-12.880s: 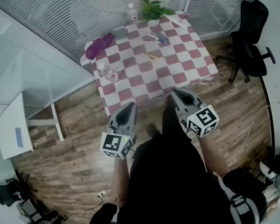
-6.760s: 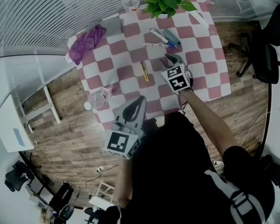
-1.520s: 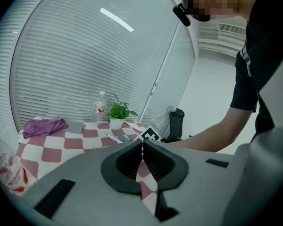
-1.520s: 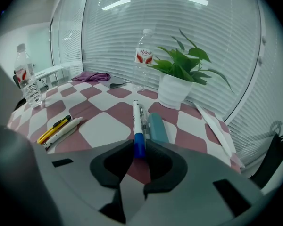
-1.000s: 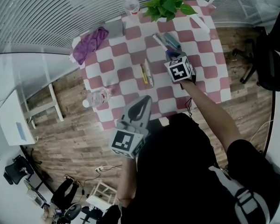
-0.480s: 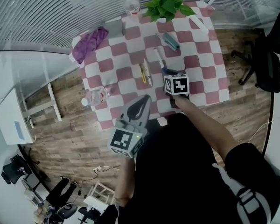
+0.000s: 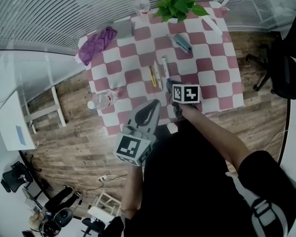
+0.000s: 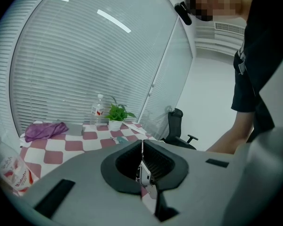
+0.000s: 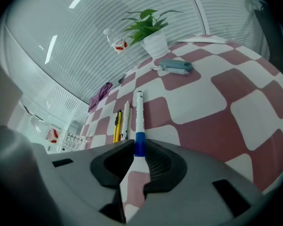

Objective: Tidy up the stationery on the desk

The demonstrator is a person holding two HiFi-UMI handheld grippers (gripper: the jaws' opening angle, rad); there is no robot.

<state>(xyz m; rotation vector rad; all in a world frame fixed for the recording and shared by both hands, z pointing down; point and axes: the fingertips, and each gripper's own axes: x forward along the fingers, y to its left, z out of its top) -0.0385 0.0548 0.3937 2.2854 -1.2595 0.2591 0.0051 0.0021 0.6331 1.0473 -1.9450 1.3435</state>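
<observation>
Right tongs [image 9: 138, 160] clamp the blue end of a white marker [image 9: 139, 117]. The marker points out over the checkered tabletop [image 9: 203, 102], just beside a white pen [image 9: 126, 119] and a yellow pen [image 9: 117, 125], all three roughly parallel. Left tongs [image 8: 141, 166] closed together, nothing in them, near the tabletop's front edge. Grey-blue item [image 9: 175, 66] lies farther off by the potted plant [image 9: 148, 29].

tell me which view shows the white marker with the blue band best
The right gripper view: the marker runs up the centre, its blue band clamped in the right gripper. The head view shows it small; the left gripper view, not at all.
</observation>
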